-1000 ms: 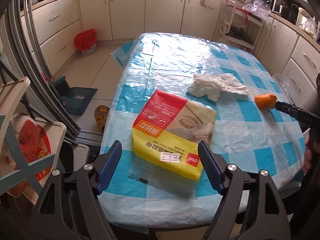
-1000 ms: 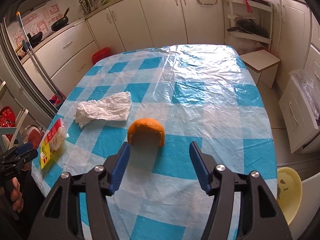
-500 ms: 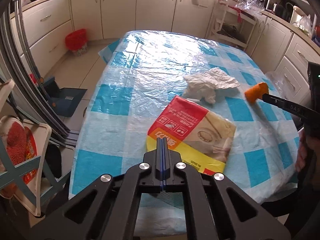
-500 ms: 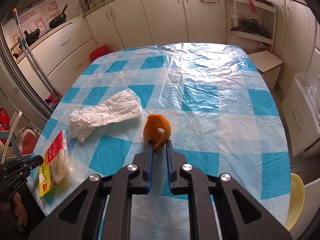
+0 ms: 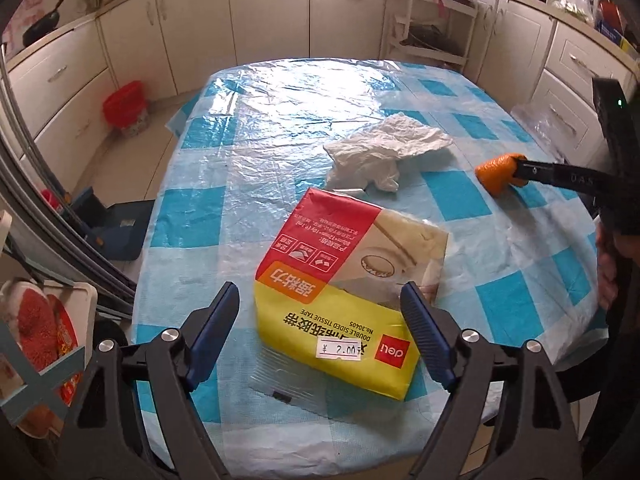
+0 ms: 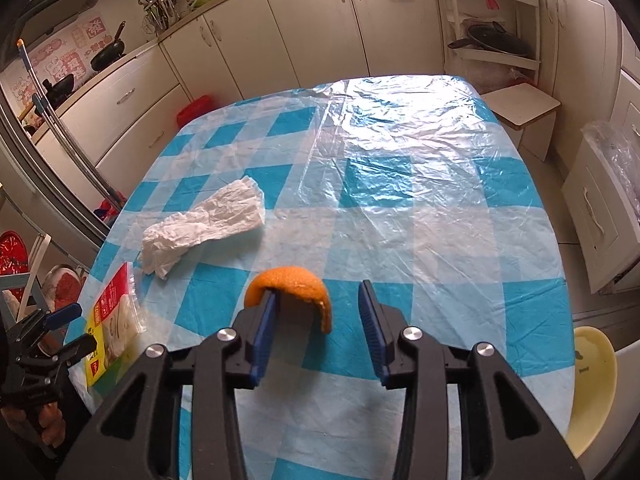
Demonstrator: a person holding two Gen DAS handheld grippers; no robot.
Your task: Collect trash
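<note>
An orange peel (image 6: 290,286) sits on the desk (image 6: 420,208) between the fingers of the right gripper (image 6: 316,330), its curved shell draped over the tip of the left-side finger (image 6: 262,332) while the other finger stands clear of it; the jaws are opening, so the peel is not pinched. A yellow-and-red tape packet (image 5: 340,280) lies flat on the desk between and just ahead of the fingers of the left gripper (image 5: 322,334), whose jaws are also opening wide, with neither pad touching the packet. Just beyond the packet, farther from the left fingers, lies a crumpled white tissue (image 5: 386,150), near the peel but apart from it. Judging from this, nothing has been collected yet: all three scraps rest on the checked plastic cover, and each needs a firm grasp and a carry to a bin. A red bin (image 5: 125,108) stands on the floor well beyond the desk's far corner.
</note>
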